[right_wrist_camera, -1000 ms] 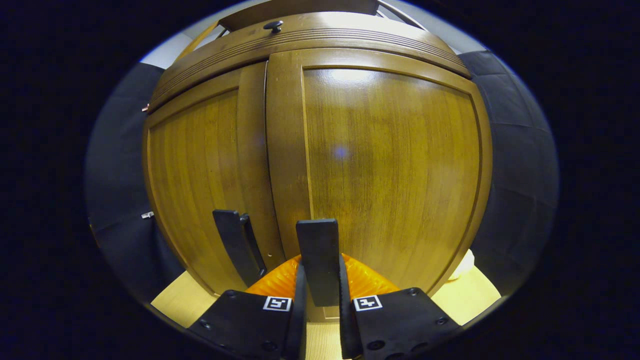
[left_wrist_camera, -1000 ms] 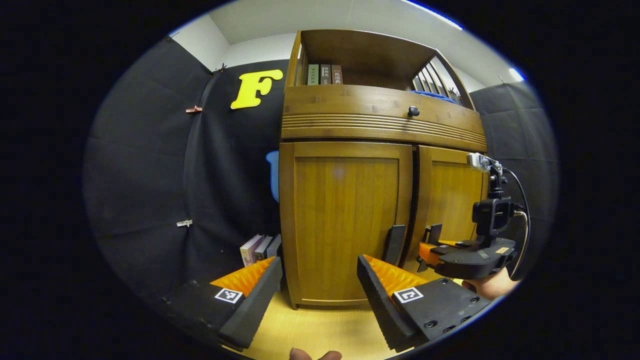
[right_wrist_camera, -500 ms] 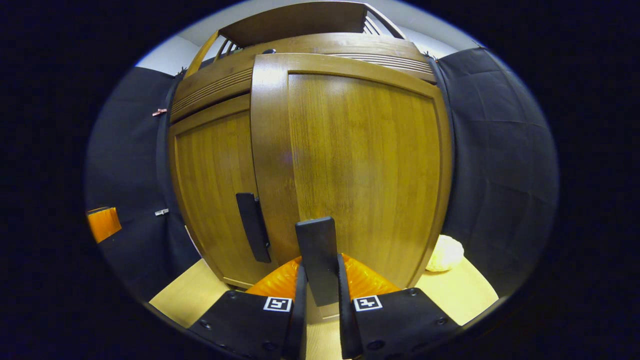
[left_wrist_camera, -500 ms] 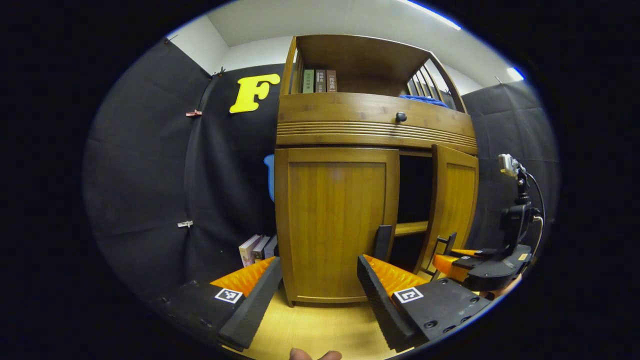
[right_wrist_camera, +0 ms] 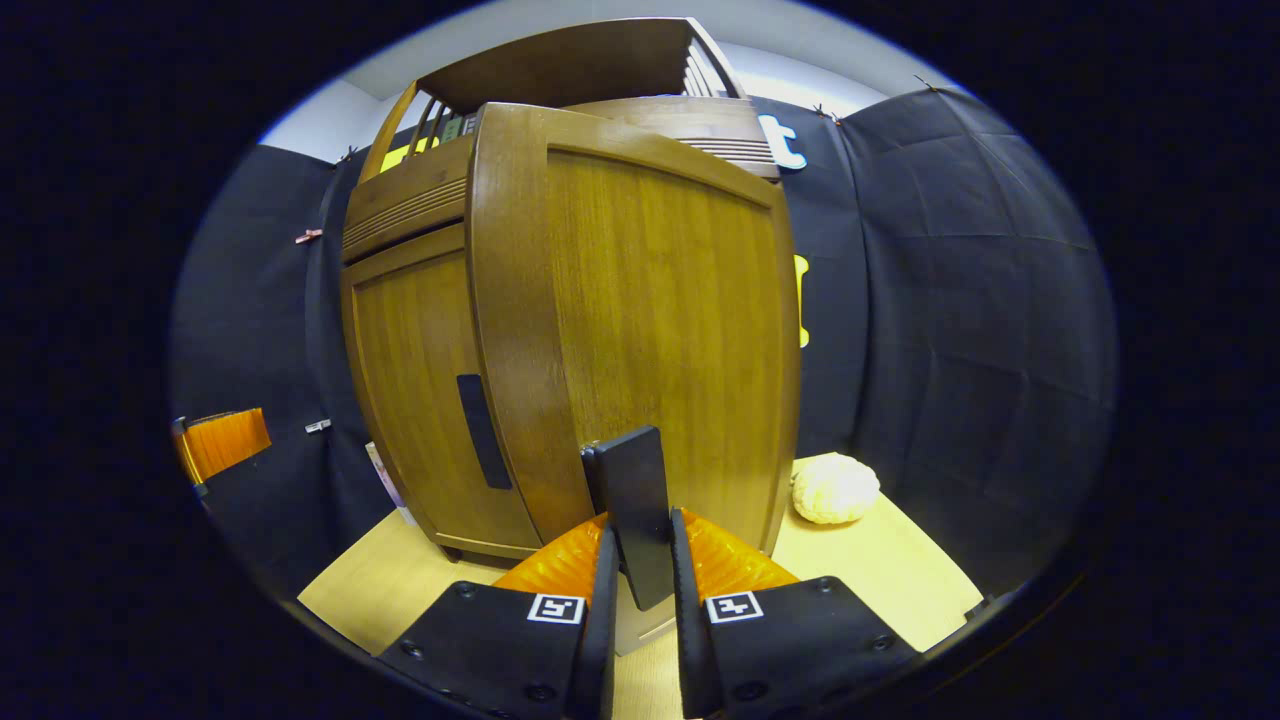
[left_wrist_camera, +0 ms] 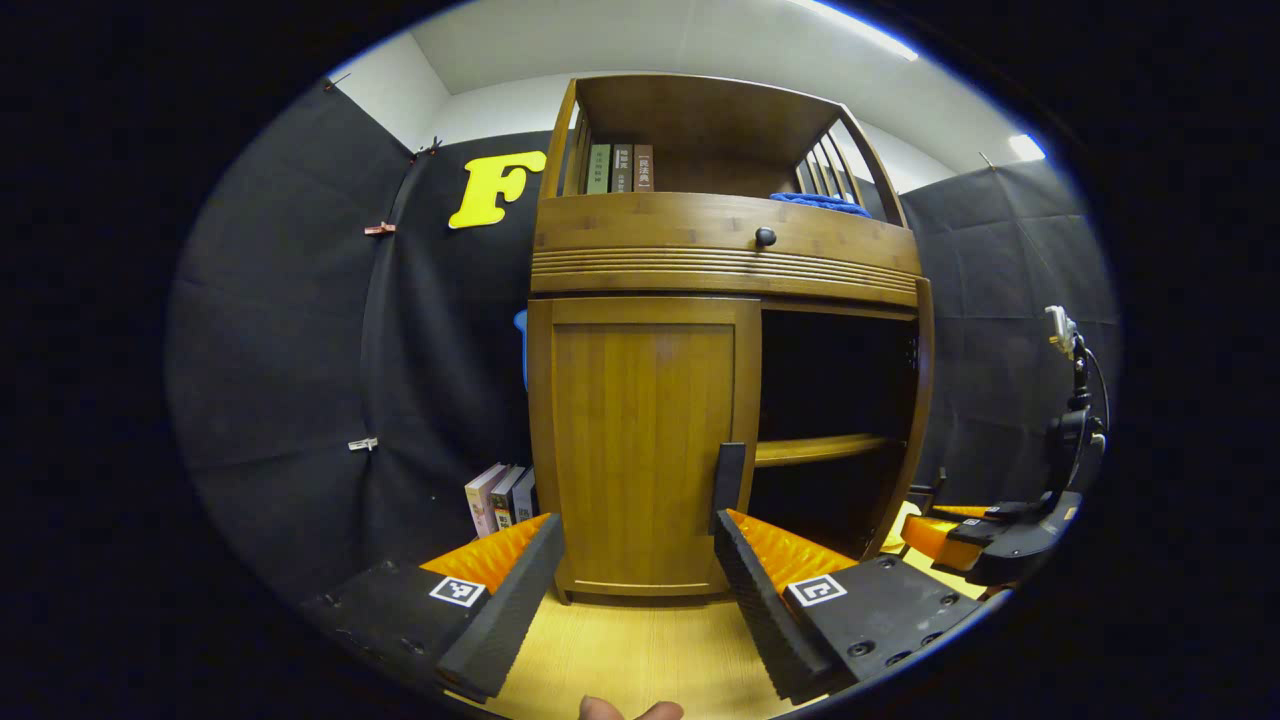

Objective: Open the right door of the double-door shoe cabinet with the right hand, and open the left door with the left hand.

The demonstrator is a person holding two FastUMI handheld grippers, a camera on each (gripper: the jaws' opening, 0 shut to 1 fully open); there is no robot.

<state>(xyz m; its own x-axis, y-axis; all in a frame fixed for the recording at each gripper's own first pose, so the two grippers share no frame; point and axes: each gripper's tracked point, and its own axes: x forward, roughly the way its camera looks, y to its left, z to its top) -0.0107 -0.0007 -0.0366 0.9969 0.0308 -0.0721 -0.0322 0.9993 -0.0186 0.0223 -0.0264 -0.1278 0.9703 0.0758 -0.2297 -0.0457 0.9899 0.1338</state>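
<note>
My right claw (right_wrist_camera: 638, 590) is clamped on the flat black handle (right_wrist_camera: 634, 510) of the brown wooden right door (right_wrist_camera: 650, 320), swung wide — it hides the cabinet's inside. My left claw (left_wrist_camera: 632, 580) stands apart, short of the shut brown wooden left door (left_wrist_camera: 645, 440); beyond, the opened right half is too dark to read.

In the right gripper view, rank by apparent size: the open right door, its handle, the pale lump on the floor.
1. right door
2. and 3. handle and pale lump: look alike; the handle sits nearer the camera, so unsure.
</note>
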